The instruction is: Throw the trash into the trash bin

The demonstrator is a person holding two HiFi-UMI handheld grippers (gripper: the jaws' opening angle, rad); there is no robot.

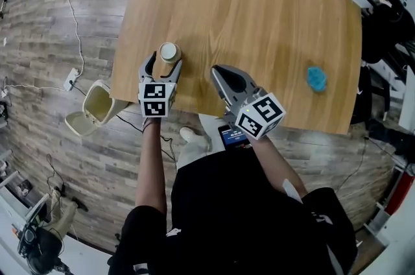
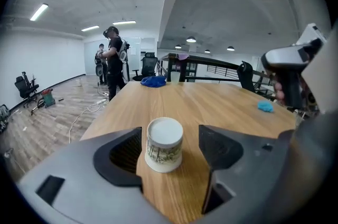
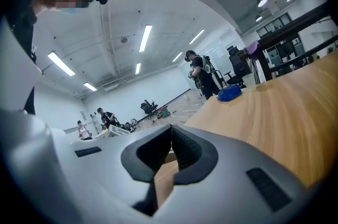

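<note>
Left claw (image 2: 170,137) spread: the upright paper cup (image 2: 165,151) stands squarely between its jaws at lower centre, touching neither. Right claw (image 3: 170,150) pressed together, empty.

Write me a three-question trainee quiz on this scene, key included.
1. True or false: the fingers of the left gripper press on the paper cup.
2. Where is the trash bin? A on the floor beside the table; B on the table; C on a shelf.
3. Fill in: the fingers of the right gripper are ___.
Key: 1 false, they stand apart around it; 2 A; 3 shut.
</note>
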